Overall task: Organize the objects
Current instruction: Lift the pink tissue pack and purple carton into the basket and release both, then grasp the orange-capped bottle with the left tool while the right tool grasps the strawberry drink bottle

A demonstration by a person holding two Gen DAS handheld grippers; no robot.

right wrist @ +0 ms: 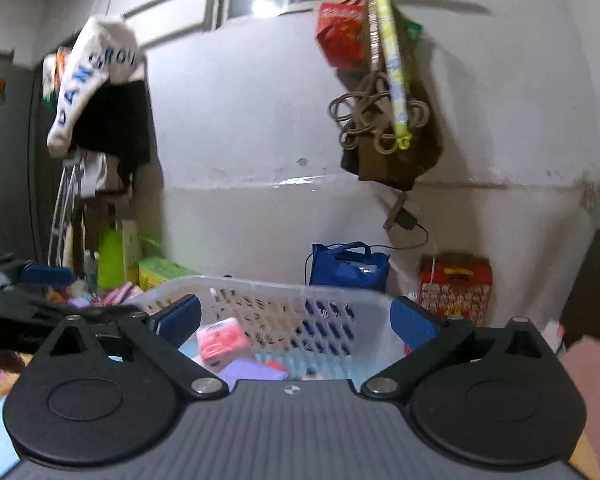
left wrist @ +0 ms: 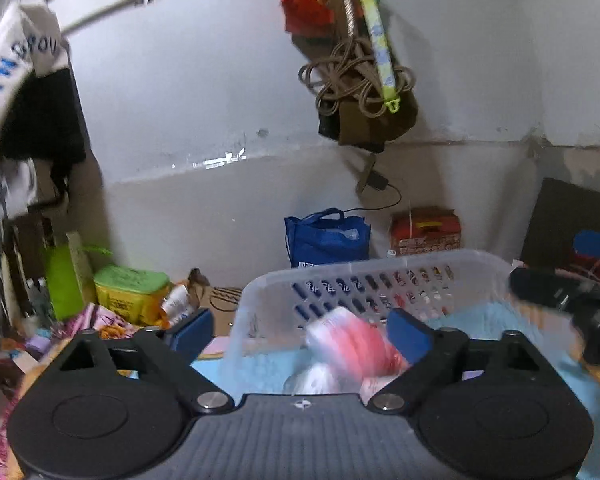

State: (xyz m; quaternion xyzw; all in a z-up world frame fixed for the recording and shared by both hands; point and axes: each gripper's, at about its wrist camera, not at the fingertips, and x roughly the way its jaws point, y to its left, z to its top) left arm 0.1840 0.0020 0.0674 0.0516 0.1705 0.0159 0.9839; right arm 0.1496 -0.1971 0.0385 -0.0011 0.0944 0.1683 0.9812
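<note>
Both grippers gape wide with nothing pressed between their pads: the left gripper (left wrist: 300,330) at lower centre frames a blurred pink packet (left wrist: 354,344), its long axis slanting from upper left to lower right. Past the right gripper (right wrist: 296,320), another pink packet (right wrist: 222,342) lies in the clear basket (right wrist: 340,300), tilted likewise.

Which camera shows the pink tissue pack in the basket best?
The right wrist view: the pink tissue pack is sharp there, lying inside the clear basket. In the left wrist view it is only a pink motion-blurred smear.
</note>
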